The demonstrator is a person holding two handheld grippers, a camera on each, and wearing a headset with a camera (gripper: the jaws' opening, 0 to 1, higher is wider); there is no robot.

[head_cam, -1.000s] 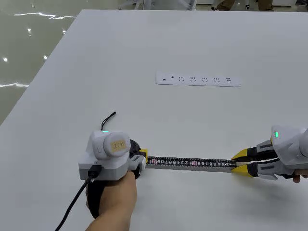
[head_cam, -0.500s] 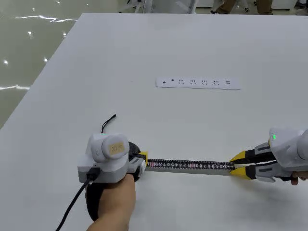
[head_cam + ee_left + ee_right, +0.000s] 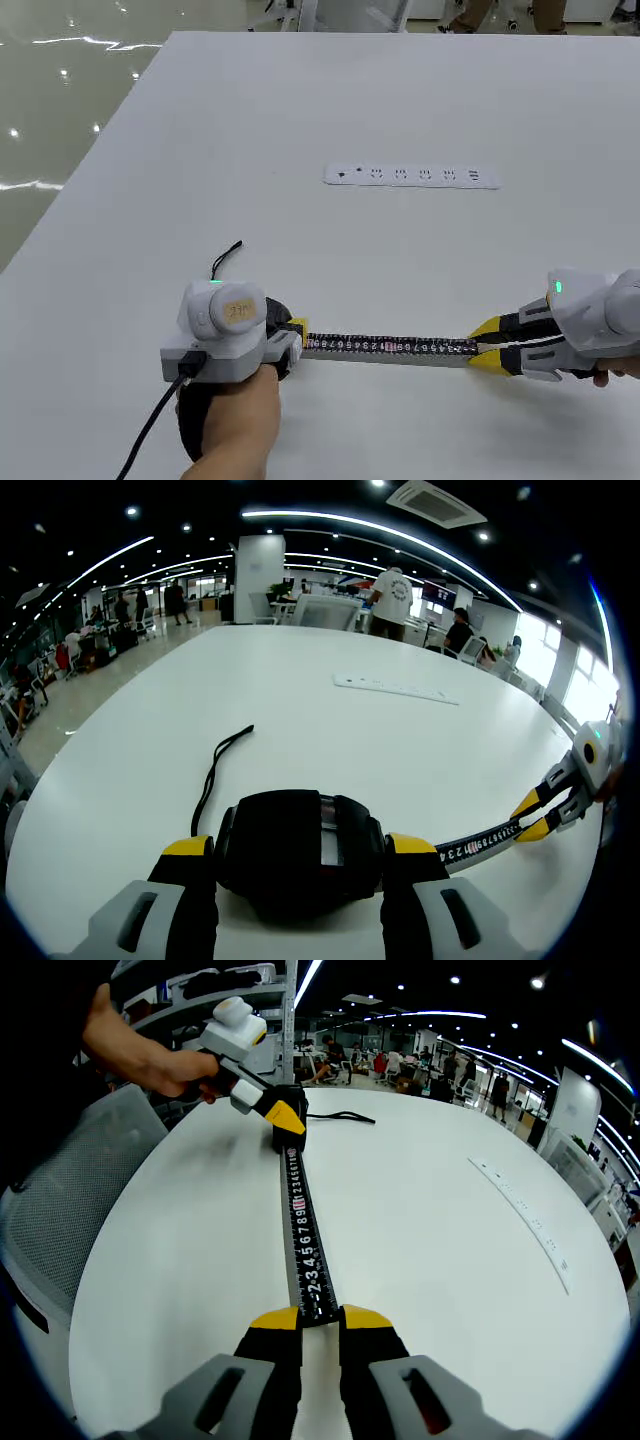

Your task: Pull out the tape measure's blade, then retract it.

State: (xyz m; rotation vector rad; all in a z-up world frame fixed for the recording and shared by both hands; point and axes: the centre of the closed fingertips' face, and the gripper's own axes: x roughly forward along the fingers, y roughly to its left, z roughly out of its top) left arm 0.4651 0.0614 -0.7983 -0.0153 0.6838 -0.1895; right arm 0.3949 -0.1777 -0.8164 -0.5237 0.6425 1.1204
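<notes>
My left tongs (image 3: 300, 846) are squeezing the tape case (image 3: 300, 820), my right tongs (image 3: 320, 1318) pinching the blade (image 3: 300, 1220), which is lying straight between them along the counter's (image 3: 400, 100) near edge.

Left gripper (image 3: 292, 338) grips tape measure (image 3: 277, 311) — right gripper (image 3: 484, 346), blade (image 3: 390, 346).

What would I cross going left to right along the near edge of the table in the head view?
Black cable → left hand-held gripper, shut on the tape measure case → extended blade → right hand-held gripper, pinching the blade's tip.
</notes>
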